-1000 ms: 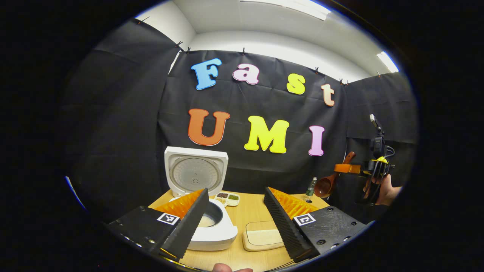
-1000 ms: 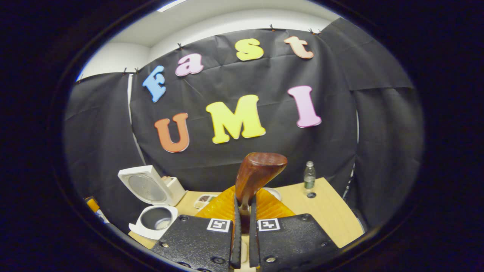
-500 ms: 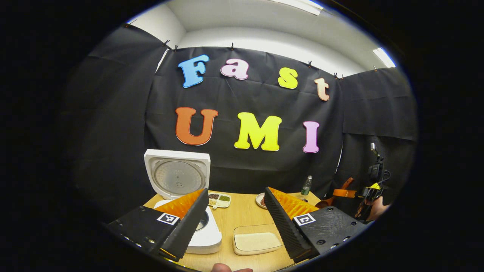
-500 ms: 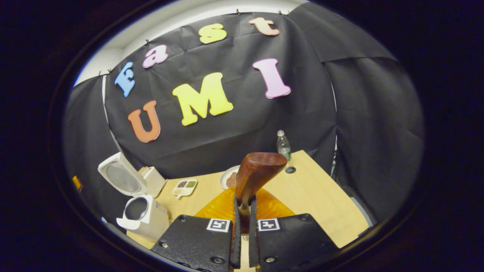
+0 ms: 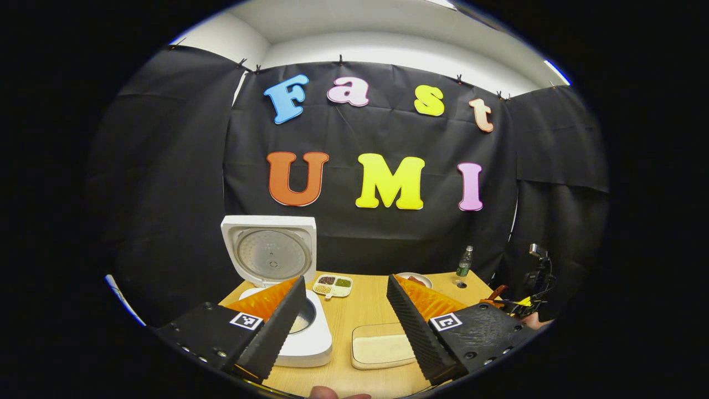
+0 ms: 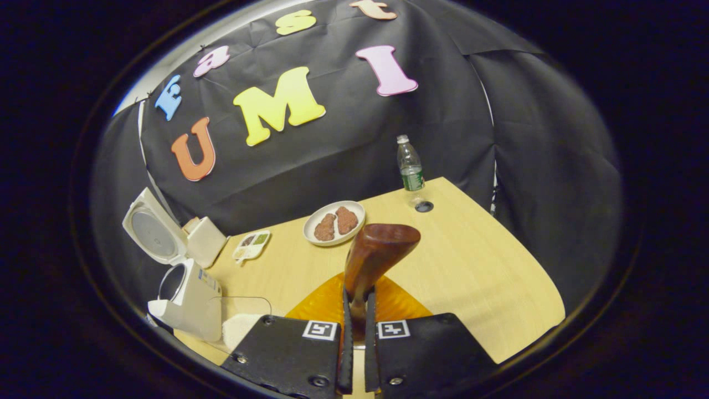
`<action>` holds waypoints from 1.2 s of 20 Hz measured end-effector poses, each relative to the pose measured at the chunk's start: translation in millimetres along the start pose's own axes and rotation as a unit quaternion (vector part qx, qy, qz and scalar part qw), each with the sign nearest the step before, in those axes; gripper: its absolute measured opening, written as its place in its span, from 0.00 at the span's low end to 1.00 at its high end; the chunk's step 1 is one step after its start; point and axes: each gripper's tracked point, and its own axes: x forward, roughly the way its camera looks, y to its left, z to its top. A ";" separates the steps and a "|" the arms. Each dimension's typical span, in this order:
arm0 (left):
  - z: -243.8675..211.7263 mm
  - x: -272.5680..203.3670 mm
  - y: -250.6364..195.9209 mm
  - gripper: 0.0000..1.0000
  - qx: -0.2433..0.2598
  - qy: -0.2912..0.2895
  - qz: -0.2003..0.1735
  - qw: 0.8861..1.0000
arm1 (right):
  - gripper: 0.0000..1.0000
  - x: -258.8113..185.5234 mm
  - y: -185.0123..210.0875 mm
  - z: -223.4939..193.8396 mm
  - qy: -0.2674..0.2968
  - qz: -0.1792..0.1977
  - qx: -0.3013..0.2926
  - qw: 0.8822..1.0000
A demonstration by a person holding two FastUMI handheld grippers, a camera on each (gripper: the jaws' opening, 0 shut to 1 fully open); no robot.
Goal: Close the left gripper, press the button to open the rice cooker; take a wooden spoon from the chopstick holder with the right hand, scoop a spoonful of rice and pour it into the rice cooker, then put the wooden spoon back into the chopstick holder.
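Observation:
The white rice cooker [image 5: 302, 341] stands open at the table's left, its lid [image 5: 268, 256] upright. My left gripper [image 5: 346, 324] is open above the table's near edge, between the cooker and a clear tray of rice [image 5: 382, 350]. In the right gripper view, my right gripper [image 6: 354, 310] is shut on the handle of the wooden spoon [image 6: 376, 257], whose bowl points forward over the table; I cannot tell what is in the bowl. The cooker [image 6: 185, 293] and rice tray [image 6: 243, 324] lie to its left. A white upright holder [image 6: 205, 246] stands behind the cooker. The right gripper [image 5: 520, 303] also shows low at the far right.
A plate with brown pieces [image 6: 334, 221], a small divided dish [image 6: 252, 245], a plastic bottle [image 6: 409, 166] and its cap [image 6: 424, 206] sit toward the back of the wooden table [image 6: 476, 277]. The black cloth wall closes in the back and sides.
My right gripper with the spoon has dropped from high at the right to table height and tilted down toward the tabletop. The left gripper stays open and has shifted slightly.

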 end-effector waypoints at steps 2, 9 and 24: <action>-2.3 2.4 -0.4 0.94 0.008 0.005 0.006 1.000 | 0.13 11.7 -4.3 -10.8 0.004 -0.007 -0.004 1.000; -5.4 3.6 -4.4 0.94 0.023 0.015 0.010 1.000 | 0.17 30.1 -7.3 -28.9 0.015 -0.004 0.018 1.000; 26.7 27.4 30.2 0.94 0.008 -0.032 0.001 0.999 | 0.81 -33.3 -34.9 41.7 -0.050 -0.054 0.003 0.997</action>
